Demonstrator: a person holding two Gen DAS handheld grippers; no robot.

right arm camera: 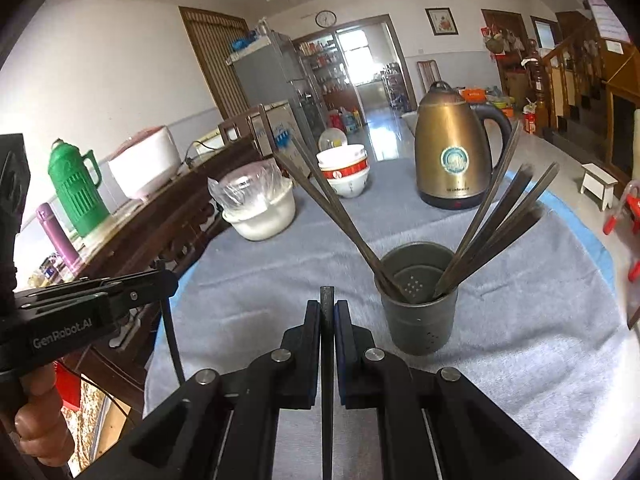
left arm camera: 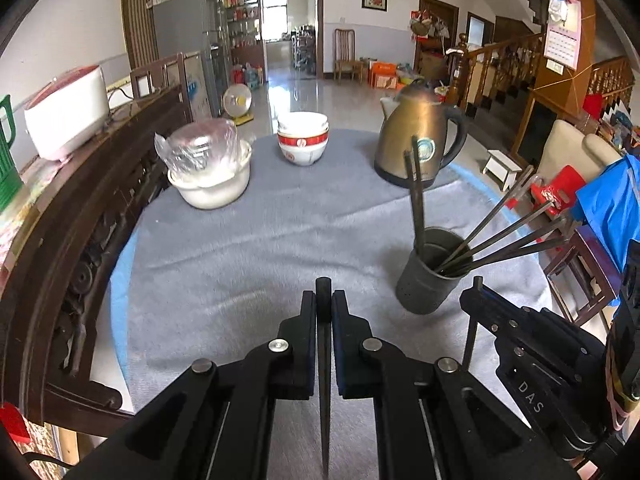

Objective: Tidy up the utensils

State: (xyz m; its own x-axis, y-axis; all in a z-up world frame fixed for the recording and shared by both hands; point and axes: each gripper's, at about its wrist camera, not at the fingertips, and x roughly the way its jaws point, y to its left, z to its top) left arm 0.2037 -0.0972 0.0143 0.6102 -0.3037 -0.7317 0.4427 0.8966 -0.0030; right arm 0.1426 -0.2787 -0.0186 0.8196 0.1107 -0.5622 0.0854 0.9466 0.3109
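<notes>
Both grippers are loaded at once here: the left gripper [left arm camera: 323,300] is clamped tight on a single dark chopstick [left arm camera: 325,380], blunt end poking up past the pads and the taper running back toward the camera, and the right gripper [right arm camera: 327,308] is pinched just as narrowly on a second chopstick [right arm camera: 327,360] held the same way. That upright hold looks deliberate, so each stick can drop point-first. The target, the grey metal holder [right arm camera: 418,304], stands on the grey tablecloth [right arm camera: 500,344] at about two o'clock from the right gripper, near it; from the left wrist view the holder [left arm camera: 430,276] sits at two o'clock as well. Several chopsticks [right arm camera: 496,220] already fan out of it, two leaning toward eleven o'clock, the rest toward one, so there's a gap in the middle to aim for. Behind, the brass-coloured kettle [right arm camera: 452,148] and stacked bowls [right arm camera: 344,170] stand well apart, out of the way. My read: both sticks go in next, one hand after the other to avoid a clash.
</notes>
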